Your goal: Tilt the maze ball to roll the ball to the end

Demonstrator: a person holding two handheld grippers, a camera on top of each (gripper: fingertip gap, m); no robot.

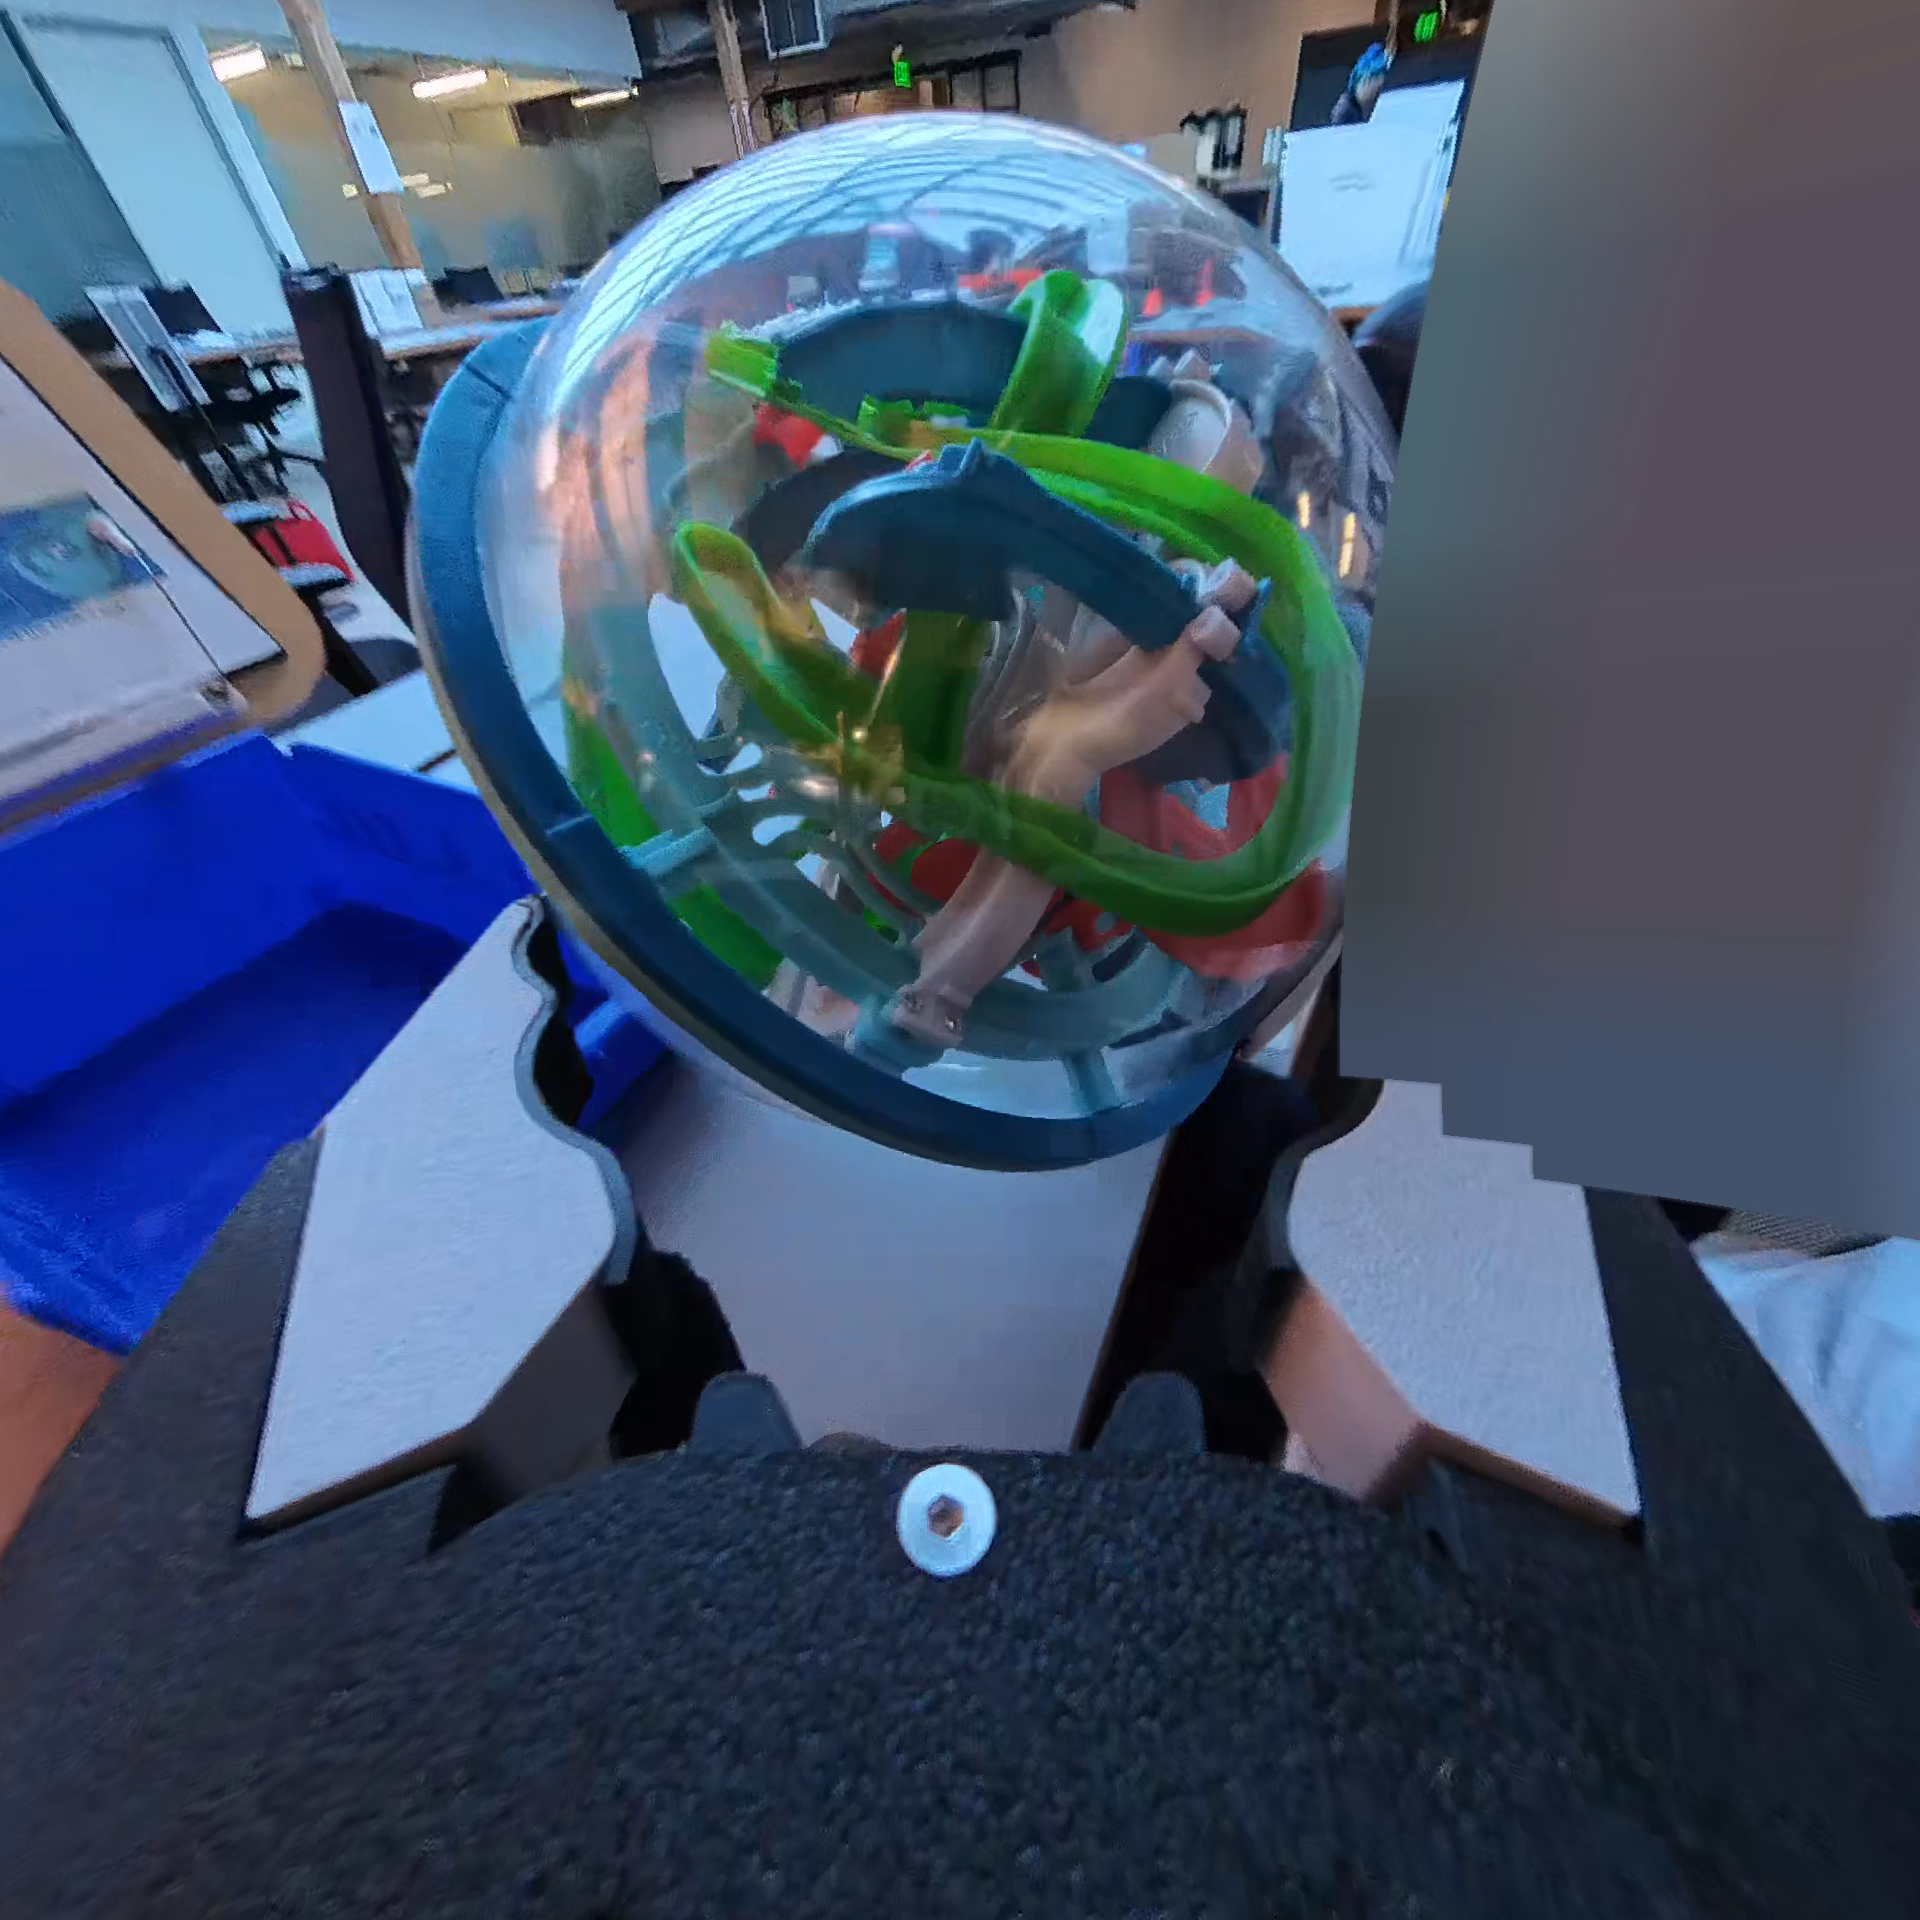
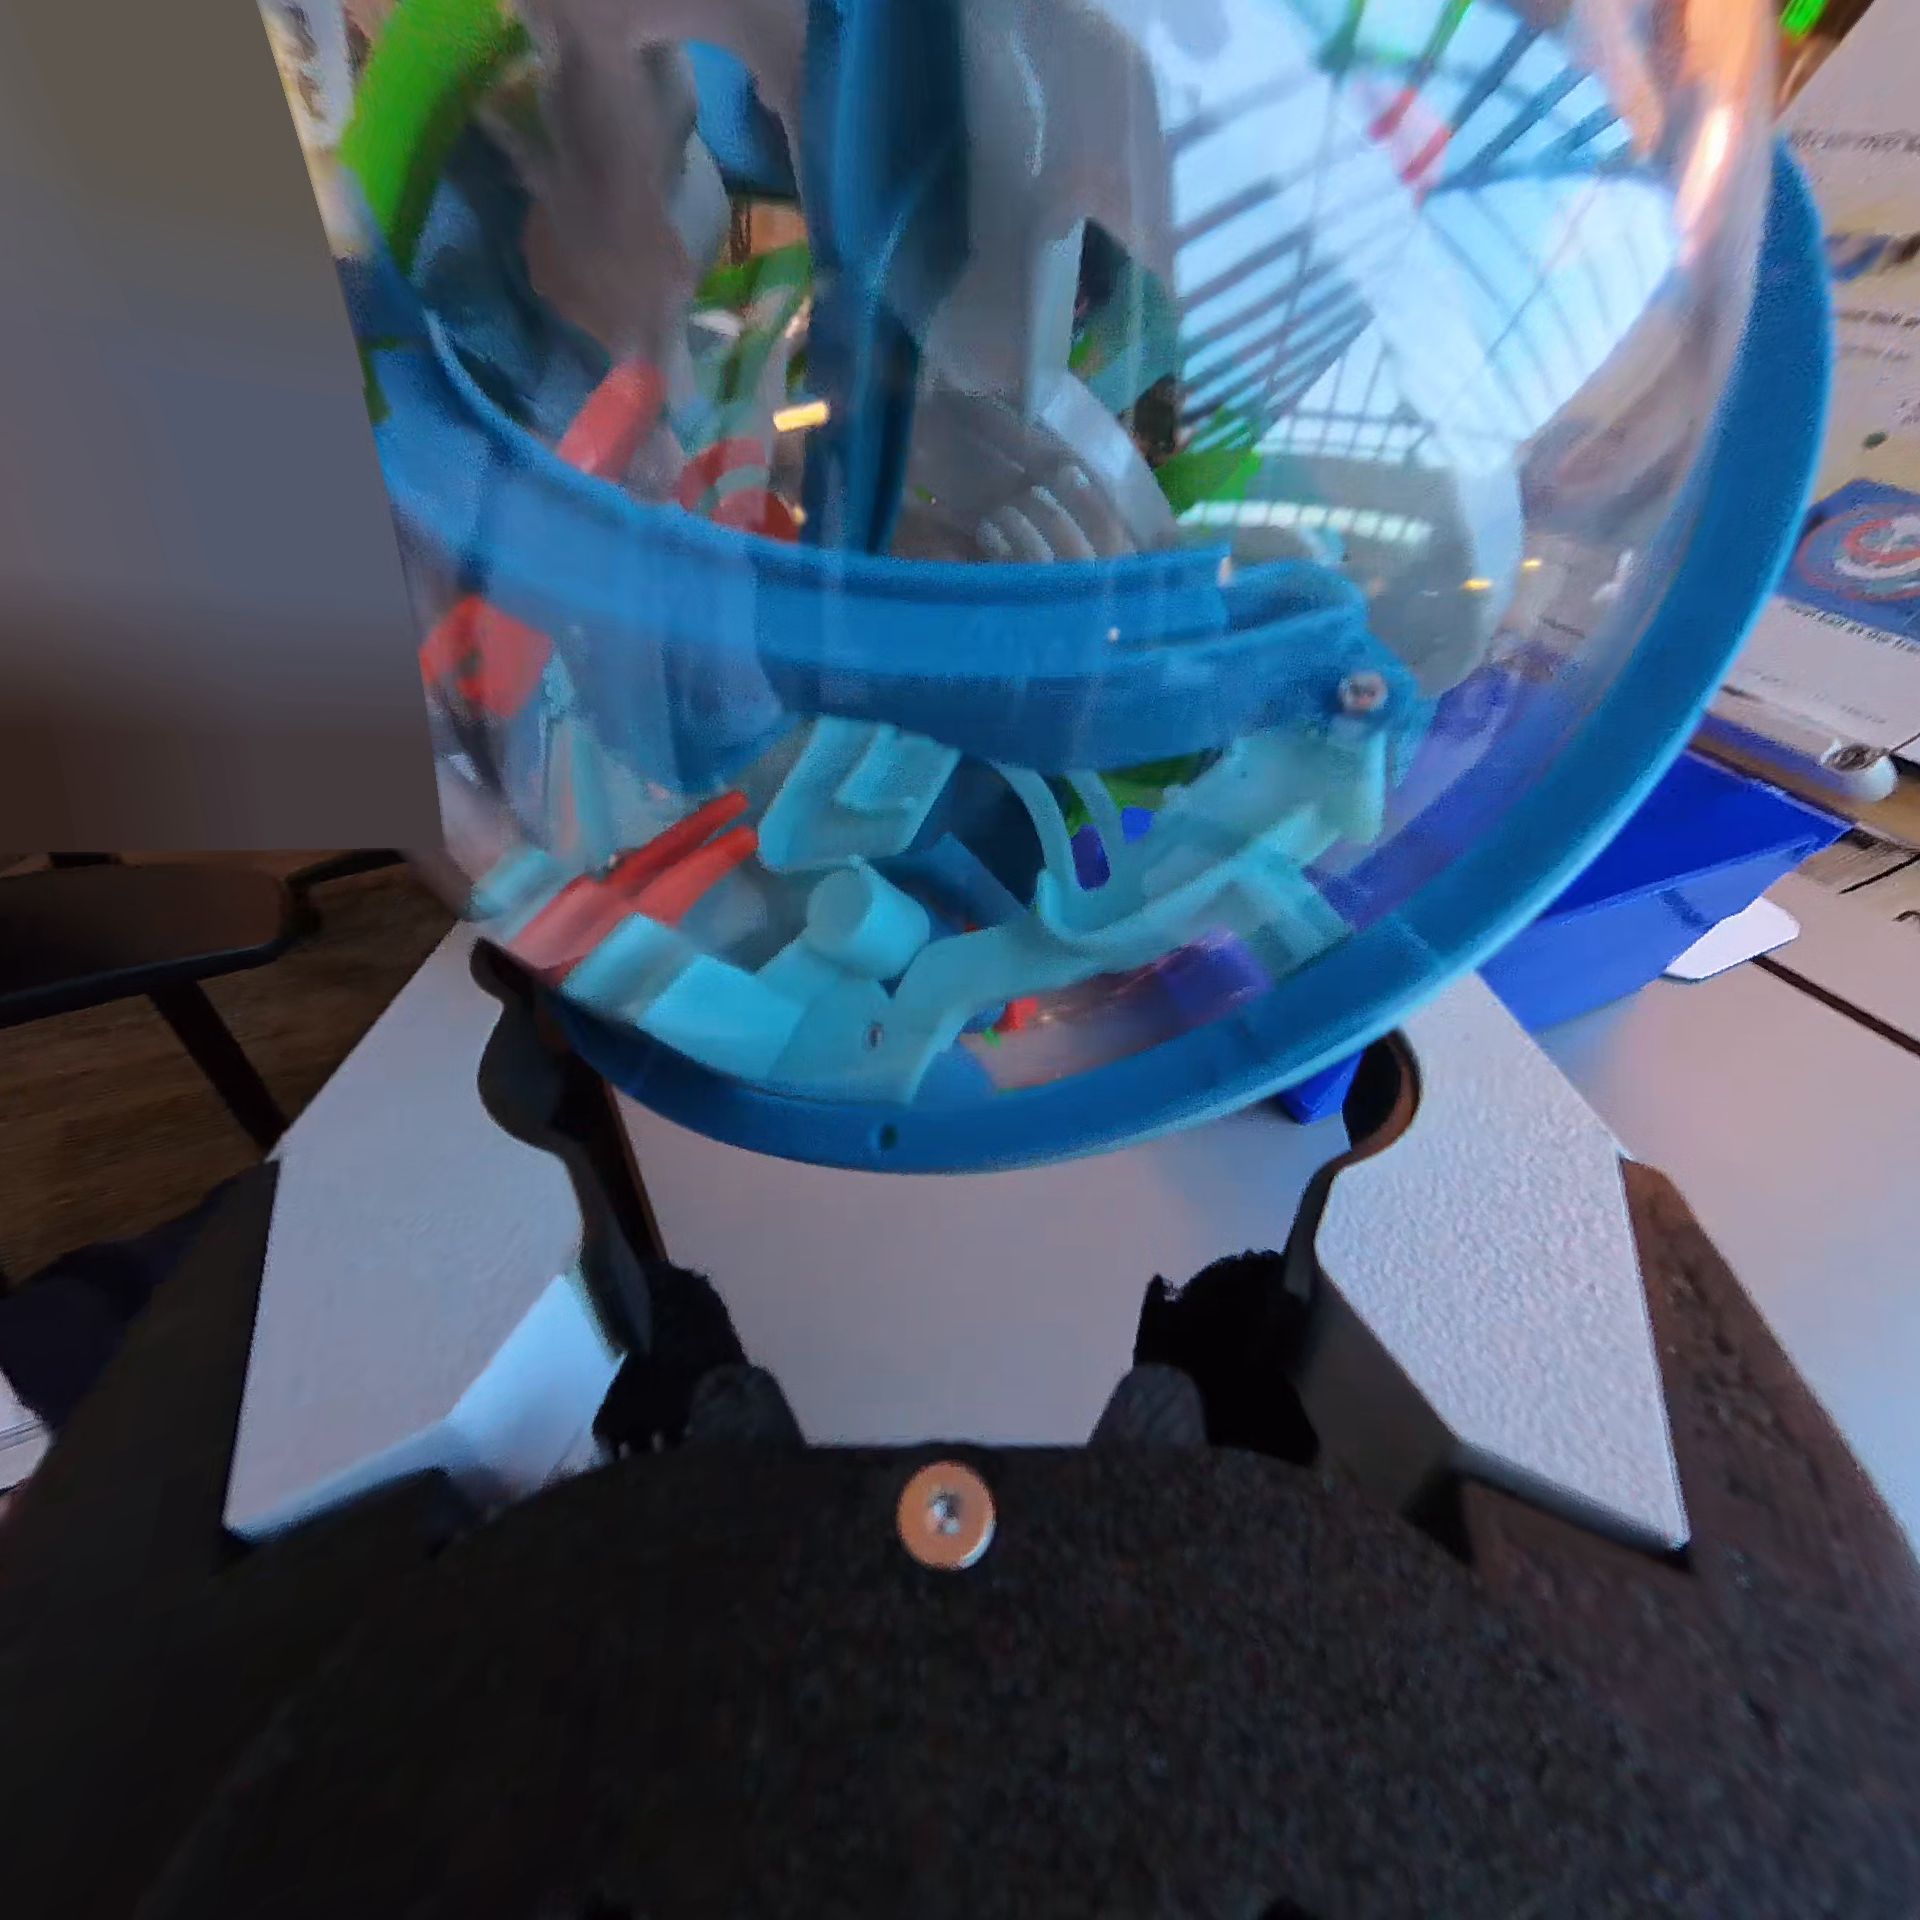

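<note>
Nearest my left camera, I am seeing the left tool (image 1: 904, 1049) spreading its two pale fingers (image 1: 457, 1195) on either side of the maze ball (image 1: 914, 623); the sphere's blue rim is sitting between the tips, but I cannot tell whether they are actually pressing on it. The right tool (image 2: 945, 1070) is looking much the same, with its fingers (image 2: 416, 1195) flanking the bottom of the rim, and again I cannot tell if it is clenching. The maze ball is sitting lifted and tilted in front of both cameras, its clear shell showing green, blue, red and tan tracks. The little rolling ball inside is not showing clearly to me. Beyond it, a blue bin (image 1: 208, 987) is lying on the table (image 2: 1714, 1091), just behind the sphere. Farther off, office desks and glass partitions are blurring out.
</note>
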